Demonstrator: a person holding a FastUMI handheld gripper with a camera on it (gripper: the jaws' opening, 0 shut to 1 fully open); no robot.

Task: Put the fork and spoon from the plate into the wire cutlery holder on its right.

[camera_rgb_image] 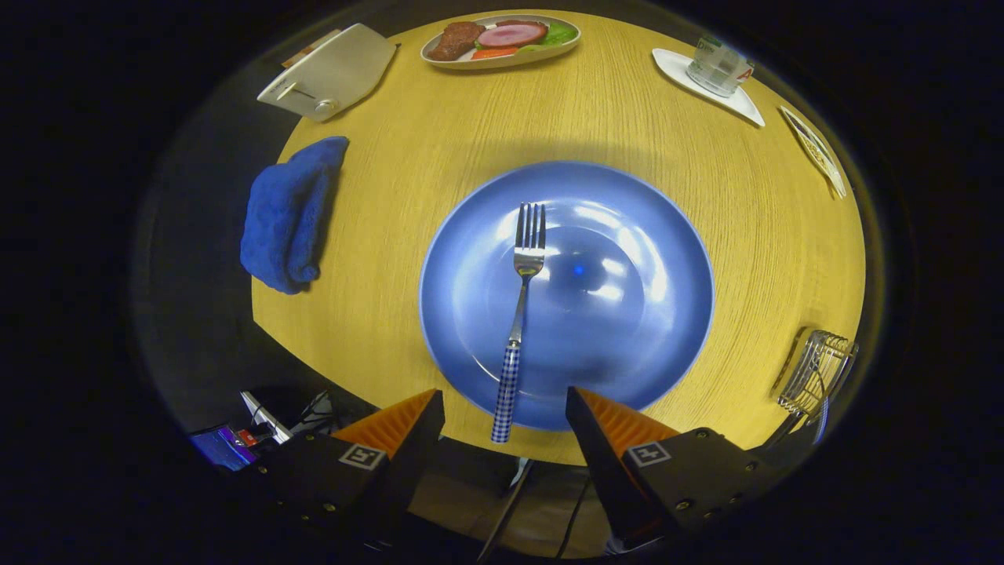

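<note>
wire cutlery holder (816, 373) at the fisheye rim, warped, its contents too small to tell

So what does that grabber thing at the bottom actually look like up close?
The gripper has two wedge-shaped fingers with ribbed inner faces, tapering to points. Each sits on a black block carrying a small square black-and-white marker and a few round screw heads. The fingers stand apart, open. Dark cables trail below them.

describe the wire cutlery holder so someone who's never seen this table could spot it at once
Start at the big blue plate in the middle of the round wooden table, with the fork on it. Go right to the table's edge: the wire cutlery holder stands there, beyond the open tool. It is the only see-through metal-wire basket; its neighbours are solid dishes.
</note>
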